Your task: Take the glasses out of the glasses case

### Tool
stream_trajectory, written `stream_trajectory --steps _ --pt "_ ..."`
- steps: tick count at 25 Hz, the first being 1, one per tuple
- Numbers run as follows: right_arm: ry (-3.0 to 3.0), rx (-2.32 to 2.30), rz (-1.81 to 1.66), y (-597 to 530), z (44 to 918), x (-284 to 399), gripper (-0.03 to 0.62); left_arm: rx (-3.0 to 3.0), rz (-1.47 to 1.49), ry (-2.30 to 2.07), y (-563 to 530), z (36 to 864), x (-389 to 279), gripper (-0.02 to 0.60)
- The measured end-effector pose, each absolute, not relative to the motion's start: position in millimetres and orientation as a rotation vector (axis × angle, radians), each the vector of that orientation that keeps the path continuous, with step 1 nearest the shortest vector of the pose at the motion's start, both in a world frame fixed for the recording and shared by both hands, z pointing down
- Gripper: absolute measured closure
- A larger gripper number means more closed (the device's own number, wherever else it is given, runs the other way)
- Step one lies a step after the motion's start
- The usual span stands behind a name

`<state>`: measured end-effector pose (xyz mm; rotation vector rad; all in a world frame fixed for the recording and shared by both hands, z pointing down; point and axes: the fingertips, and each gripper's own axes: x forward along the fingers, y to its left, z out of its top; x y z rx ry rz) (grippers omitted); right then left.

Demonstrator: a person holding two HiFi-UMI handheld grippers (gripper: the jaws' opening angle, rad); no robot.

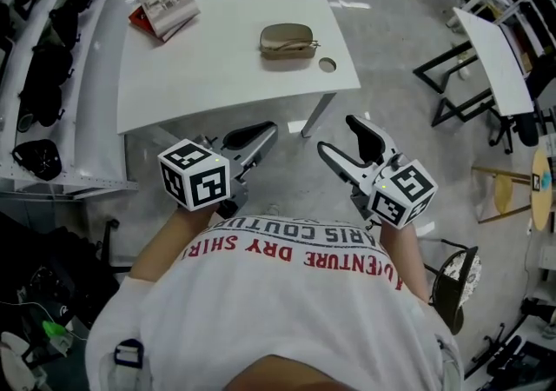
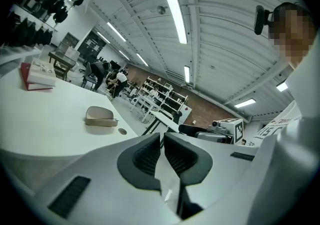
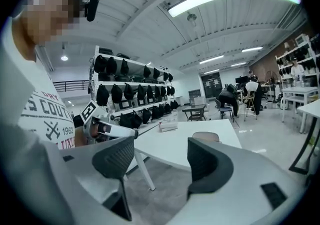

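The tan glasses case (image 1: 287, 40) lies shut on the white table (image 1: 217, 68), near its right front corner; the glasses do not show. In the left gripper view the glasses case (image 2: 100, 117) sits far ahead, and in the right gripper view only the top of the case (image 3: 206, 136) peeks over one pad. Both grippers hang in front of the table's near edge, well short of the case. My left gripper (image 1: 261, 139) (image 2: 162, 141) has its pads together with nothing between them. My right gripper (image 1: 340, 137) (image 3: 162, 161) is open and empty.
A small round disc (image 1: 327, 64) lies just right of the case. A red-and-white book (image 1: 165, 7) rests at the table's far left corner. Racks of black headgear (image 1: 39, 59) line the left side. Other desks (image 1: 495, 59) and a stool (image 1: 504, 194) stand to the right.
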<state>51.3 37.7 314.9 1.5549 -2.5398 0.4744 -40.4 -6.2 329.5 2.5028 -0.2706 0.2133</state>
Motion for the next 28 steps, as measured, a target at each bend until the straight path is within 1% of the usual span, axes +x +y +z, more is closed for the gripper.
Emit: stream_trajectory --steps 20,28 --pt "-2.553 1.516 0.373 -3.2 298.9 54.8 0.280 2.507 0.141 -0.305 -44.5 327.4 -43.3 0.534" --pt "-2.599 1.476 0.406 -43.6 301.4 78.9 0.281 2.486 0.167 -0.360 -77.3 331.3 -22.8 0.534"
